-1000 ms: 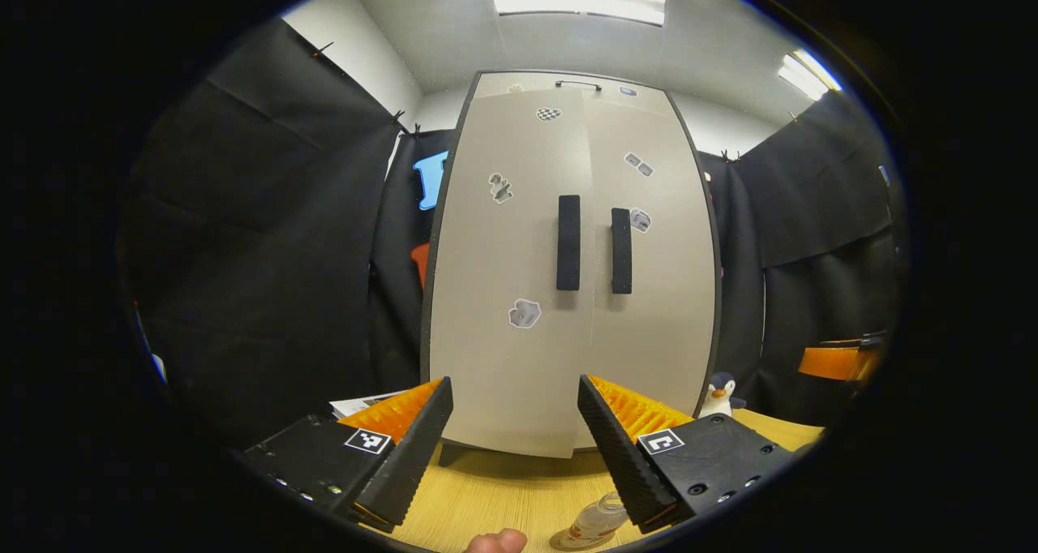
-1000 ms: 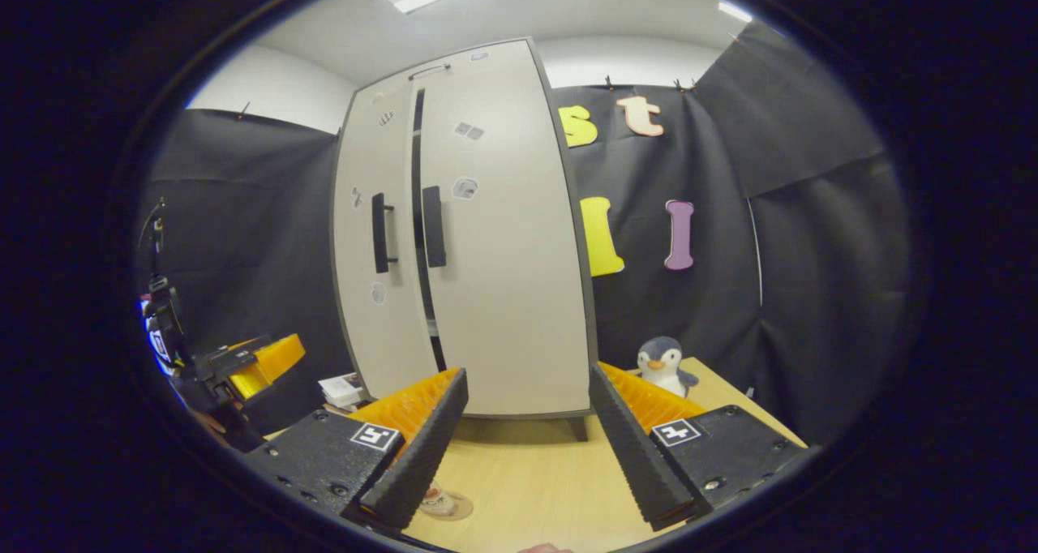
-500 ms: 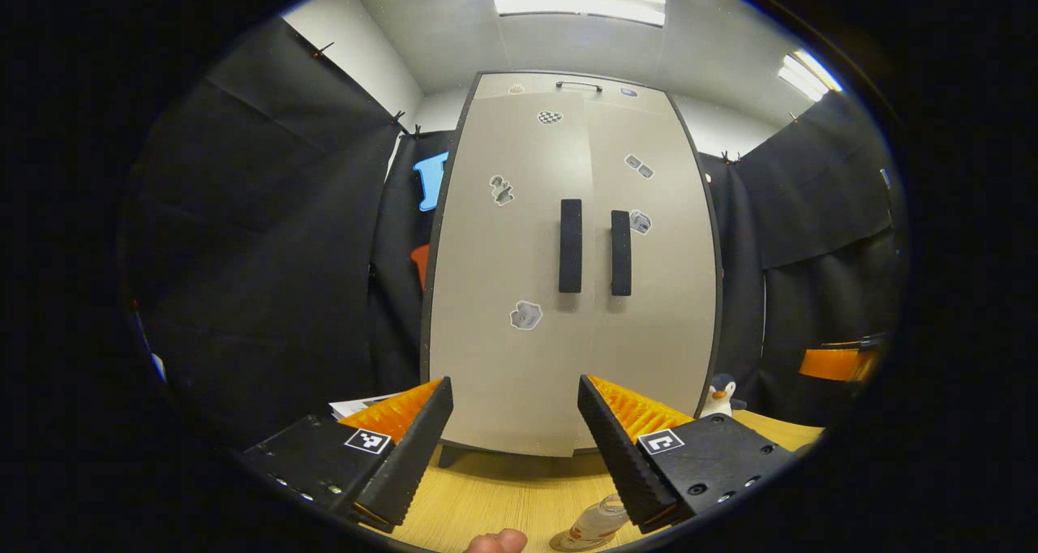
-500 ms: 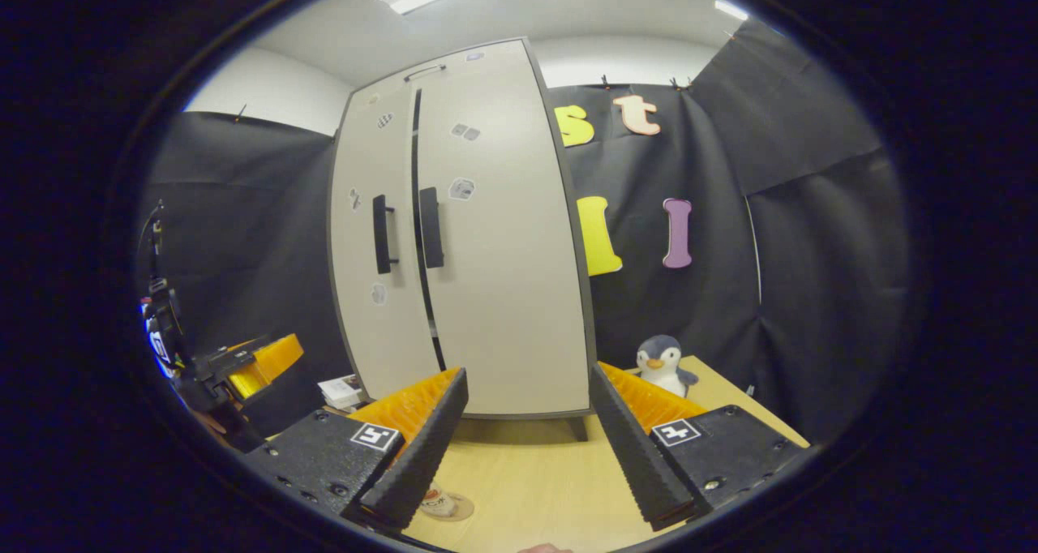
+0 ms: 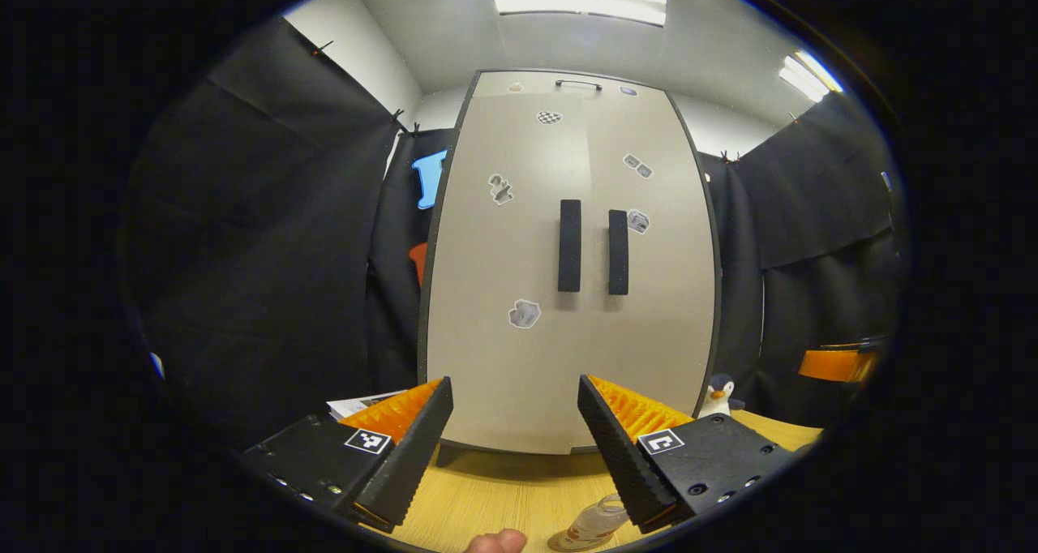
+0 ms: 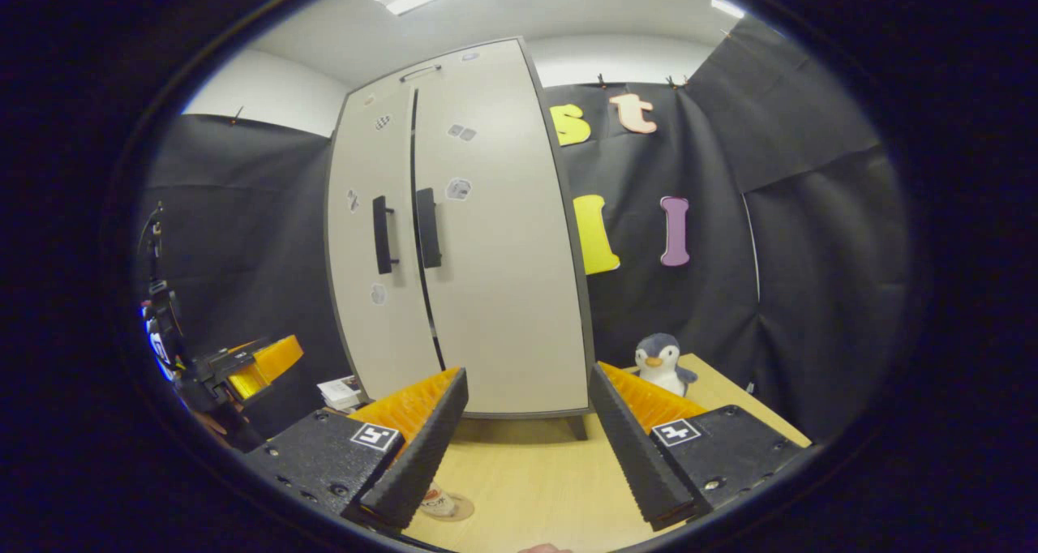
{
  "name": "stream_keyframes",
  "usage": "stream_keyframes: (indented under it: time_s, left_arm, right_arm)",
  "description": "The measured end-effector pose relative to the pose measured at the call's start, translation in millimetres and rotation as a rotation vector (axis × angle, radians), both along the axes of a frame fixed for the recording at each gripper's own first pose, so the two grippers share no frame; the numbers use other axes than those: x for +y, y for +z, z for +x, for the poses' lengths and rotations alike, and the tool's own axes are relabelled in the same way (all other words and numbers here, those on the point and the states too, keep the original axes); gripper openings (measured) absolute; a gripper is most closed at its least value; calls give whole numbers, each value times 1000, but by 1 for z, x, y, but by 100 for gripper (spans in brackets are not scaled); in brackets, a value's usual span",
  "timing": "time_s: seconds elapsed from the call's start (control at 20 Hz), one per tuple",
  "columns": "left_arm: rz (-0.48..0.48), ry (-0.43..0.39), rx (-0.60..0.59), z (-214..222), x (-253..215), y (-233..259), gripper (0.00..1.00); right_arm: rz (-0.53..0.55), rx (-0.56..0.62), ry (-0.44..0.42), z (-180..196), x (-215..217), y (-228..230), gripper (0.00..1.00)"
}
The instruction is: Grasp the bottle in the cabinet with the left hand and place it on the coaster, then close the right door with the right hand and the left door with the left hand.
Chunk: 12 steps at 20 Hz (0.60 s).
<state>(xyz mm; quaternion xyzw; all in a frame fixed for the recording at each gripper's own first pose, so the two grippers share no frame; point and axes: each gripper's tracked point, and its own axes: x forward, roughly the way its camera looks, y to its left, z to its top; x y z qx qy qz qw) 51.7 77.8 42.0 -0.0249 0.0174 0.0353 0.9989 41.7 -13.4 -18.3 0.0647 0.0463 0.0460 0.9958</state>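
Observation:
The tall pale cabinet (image 5: 503,358) stands straight ahead in the left gripper view. Its left door (image 5: 495,237) and right door (image 5: 665,293) sit flush, their dark handles (image 5: 569,245) side by side. In the right gripper view the cabinet (image 6: 503,293) is seen from an angle, with only a thin dark seam between the doors. The clear bottle (image 5: 596,525) stands on the coaster (image 6: 444,506) on the wooden table, under my left gripper (image 5: 513,384). That gripper is open with nothing in it. My right gripper (image 6: 528,370) is open too, off the cabinet's right front.
A toy penguin (image 6: 661,357) sits on the table (image 6: 527,472) right of the cabinet. Papers (image 5: 357,405) lie at the cabinet's left foot. Black cloth walls close in both sides. A fingertip (image 5: 495,542) shows at the left gripper view's bottom edge.
The gap between the two doors has narrowed to a thin seam as the left door swung flush. Both grippers have barely moved and stay open.

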Motion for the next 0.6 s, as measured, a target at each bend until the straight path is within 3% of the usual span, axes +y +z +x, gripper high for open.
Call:
stream_keyframes:
  time_s: [0.1, 0.15, 0.25, 0.35, 0.4, 0.45, 0.6]
  left_arm:
    - [-2, 0, -2, -1, 0, 1, 95]
    - [-1, -1, -2, 0, 0, 1, 95]
    - [0, -1, -1, 0, 0, 1, 95]
    - [-3, 1, 0, 0, 1, 0, 95]
    - [-5, 1, 1, 0, 1, 0, 95]
    - [-6, 1, 2, 1, 1, -1, 95]
    - [-7, 2, 5, 1, 2, -2, 95]
  right_arm:
    - [0, 1, -1, 1, 0, 0, 98]
    - [0, 1, -2, 0, 0, 0, 93]
    - [-1, 4, -2, 1, 0, -1, 98]
    - [1, 4, -1, 1, 1, -1, 93]
    - [0, 6, -1, 2, 1, -2, 98]
    - [1, 7, -1, 1, 1, -2, 93]
    - [2, 11, 2, 1, 2, -3, 93]
